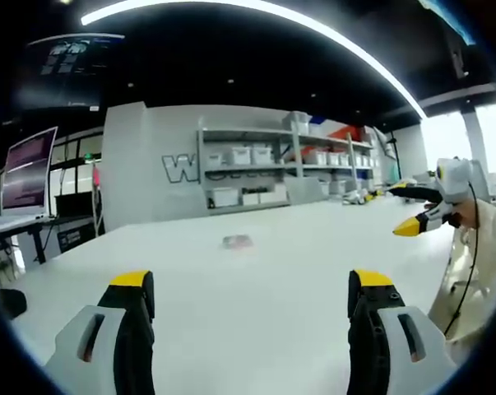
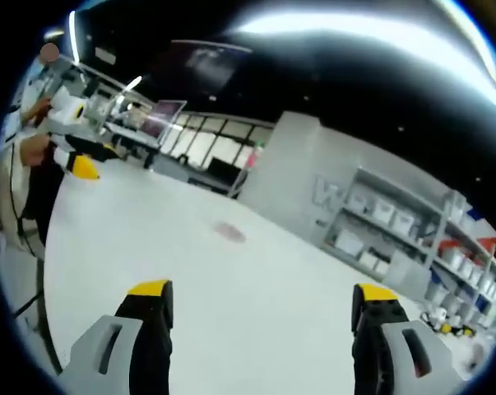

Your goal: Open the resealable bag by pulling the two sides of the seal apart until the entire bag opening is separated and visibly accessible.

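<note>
A small resealable bag (image 1: 238, 241) lies flat on the white table (image 1: 256, 313), well ahead of the left gripper (image 1: 252, 288) and right gripper (image 2: 260, 296) — both wide open and empty — with neither clearly nearer and its long axis too blurred to tell.

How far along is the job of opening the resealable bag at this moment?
Nothing looks done yet. The bag lies small and flat out on the white table, untouched; whether its seal is parted is too small to tell. In hand: nothing. The left hand-held gripper and right hand-held gripper are both open and empty, well short of it. Left: reaching, gripping both sides, pulling apart.
</note>
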Demonstrator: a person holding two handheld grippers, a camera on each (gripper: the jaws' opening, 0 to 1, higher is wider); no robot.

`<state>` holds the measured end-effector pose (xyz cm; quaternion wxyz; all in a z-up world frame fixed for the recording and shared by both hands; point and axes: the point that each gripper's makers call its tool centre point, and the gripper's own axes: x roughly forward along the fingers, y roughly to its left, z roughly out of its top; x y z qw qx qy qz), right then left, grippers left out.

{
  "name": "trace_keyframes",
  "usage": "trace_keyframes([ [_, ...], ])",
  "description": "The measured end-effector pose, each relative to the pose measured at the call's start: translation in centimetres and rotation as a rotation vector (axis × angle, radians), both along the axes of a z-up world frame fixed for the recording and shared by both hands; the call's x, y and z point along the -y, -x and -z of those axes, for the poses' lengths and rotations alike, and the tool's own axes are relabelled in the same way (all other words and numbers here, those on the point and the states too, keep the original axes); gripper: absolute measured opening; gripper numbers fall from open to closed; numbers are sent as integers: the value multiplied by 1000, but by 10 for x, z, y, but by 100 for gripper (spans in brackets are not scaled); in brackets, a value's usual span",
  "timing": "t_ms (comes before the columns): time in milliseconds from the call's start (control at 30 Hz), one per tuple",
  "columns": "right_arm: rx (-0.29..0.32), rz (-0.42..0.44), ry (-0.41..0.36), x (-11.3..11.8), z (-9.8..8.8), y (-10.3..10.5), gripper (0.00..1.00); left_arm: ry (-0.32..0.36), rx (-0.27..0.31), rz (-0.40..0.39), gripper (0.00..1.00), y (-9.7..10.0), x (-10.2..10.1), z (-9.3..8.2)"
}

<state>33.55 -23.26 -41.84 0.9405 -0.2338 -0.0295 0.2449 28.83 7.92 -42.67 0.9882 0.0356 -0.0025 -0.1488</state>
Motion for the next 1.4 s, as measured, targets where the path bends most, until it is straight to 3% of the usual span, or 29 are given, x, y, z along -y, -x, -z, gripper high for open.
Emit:
trace_keyframes([
  [900, -11, -16, 52, -7, 6, -16, 89, -4, -10, -4, 97, 0, -3, 4],
  [1400, -16, -27, 44, -13, 6, -20, 88, -4, -11, -7, 97, 1, -4, 4],
])
